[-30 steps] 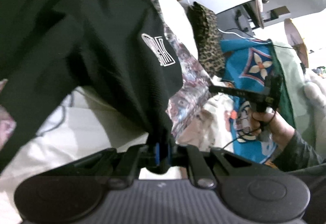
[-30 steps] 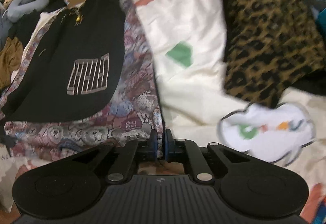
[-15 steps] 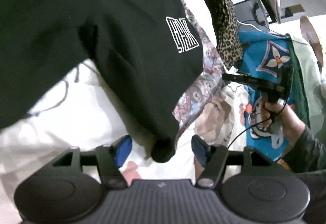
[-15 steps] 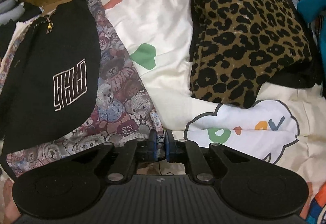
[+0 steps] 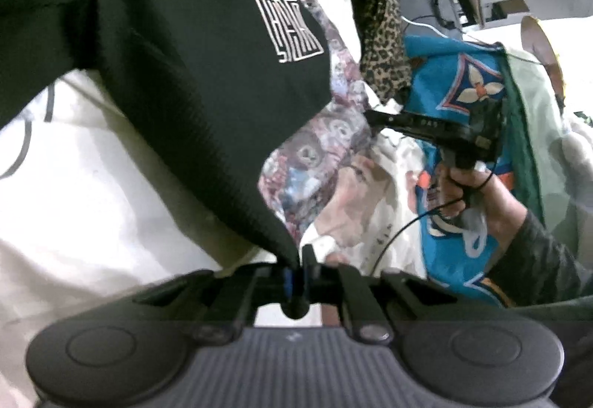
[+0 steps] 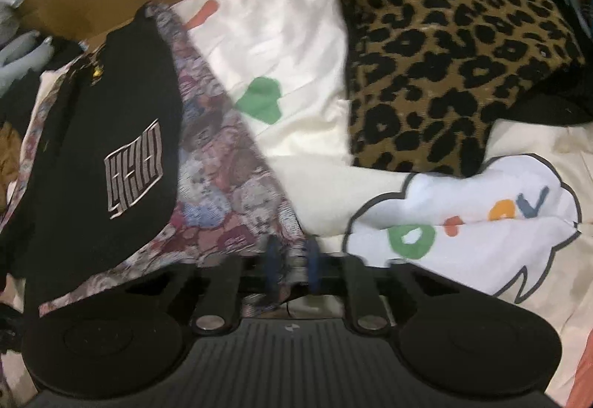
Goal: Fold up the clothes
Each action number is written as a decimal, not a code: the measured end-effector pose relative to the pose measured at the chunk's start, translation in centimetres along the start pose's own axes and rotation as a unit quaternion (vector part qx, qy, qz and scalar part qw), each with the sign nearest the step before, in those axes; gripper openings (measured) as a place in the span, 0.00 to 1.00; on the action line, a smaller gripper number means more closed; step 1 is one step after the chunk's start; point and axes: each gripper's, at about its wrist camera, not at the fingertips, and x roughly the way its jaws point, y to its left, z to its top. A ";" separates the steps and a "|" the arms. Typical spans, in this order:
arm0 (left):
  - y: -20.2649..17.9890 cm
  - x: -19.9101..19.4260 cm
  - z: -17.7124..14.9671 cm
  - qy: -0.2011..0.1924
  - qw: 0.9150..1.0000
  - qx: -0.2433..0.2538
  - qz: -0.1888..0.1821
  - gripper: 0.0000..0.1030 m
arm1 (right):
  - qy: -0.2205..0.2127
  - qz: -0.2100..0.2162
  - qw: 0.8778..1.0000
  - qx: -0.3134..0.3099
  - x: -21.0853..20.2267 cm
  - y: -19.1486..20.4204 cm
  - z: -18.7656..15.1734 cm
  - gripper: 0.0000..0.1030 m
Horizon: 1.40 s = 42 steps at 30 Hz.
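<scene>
L gripper (image 5: 295, 276) clamped on black top's (image 5: 185, 74) hem corner; top lies over bear-print cloth (image 6: 229, 193), left of leopard pile (image 6: 444, 55). R gripper (image 6: 292, 263) jaws apart around print edge. Looks mid-fold; next needs corner laid flat w/o dragging

Left hand-held gripper (image 5: 295, 276) re-clamped black garment (image 5: 178, 48) corner; right hand-held gripper (image 6: 292, 263) parted slightly.

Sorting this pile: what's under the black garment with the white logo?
A bear-print garment lies directly under the black garment, showing along its right edge and lower hem. Anything beneath its middle is covered and cannot be seen.
</scene>
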 end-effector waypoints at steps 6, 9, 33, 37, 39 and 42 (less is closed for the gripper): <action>0.5 -2.2 0.1 -0.012 0.998 -0.027 -0.056 0.05 | -0.011 -0.010 1.000 -0.016 -2.7 0.9 0.4 0.03; 1.0 -2.7 0.3 -0.019 0.997 -0.041 -0.068 0.05 | -0.016 -0.020 1.000 -0.018 -3.8 1.2 0.8 0.03; 1.1 -6.2 0.2 -0.034 0.993 0.003 0.110 0.23 | -0.022 -0.071 0.995 -0.064 -2.8 4.6 1.0 0.20; 0.9 -8.4 0.7 -0.060 0.989 0.009 0.132 0.25 | -0.023 -0.044 0.997 -0.065 -1.9 6.3 1.3 0.20; 0.9 -9.6 0.8 -0.072 0.986 0.012 0.149 0.26 | -0.022 -0.030 0.997 -0.067 -1.4 7.2 1.3 0.20; 0.8 -11.2 0.5 -0.087 0.981 0.016 0.171 0.29 | -0.013 -0.012 0.997 -0.079 -0.2 8.8 0.9 0.20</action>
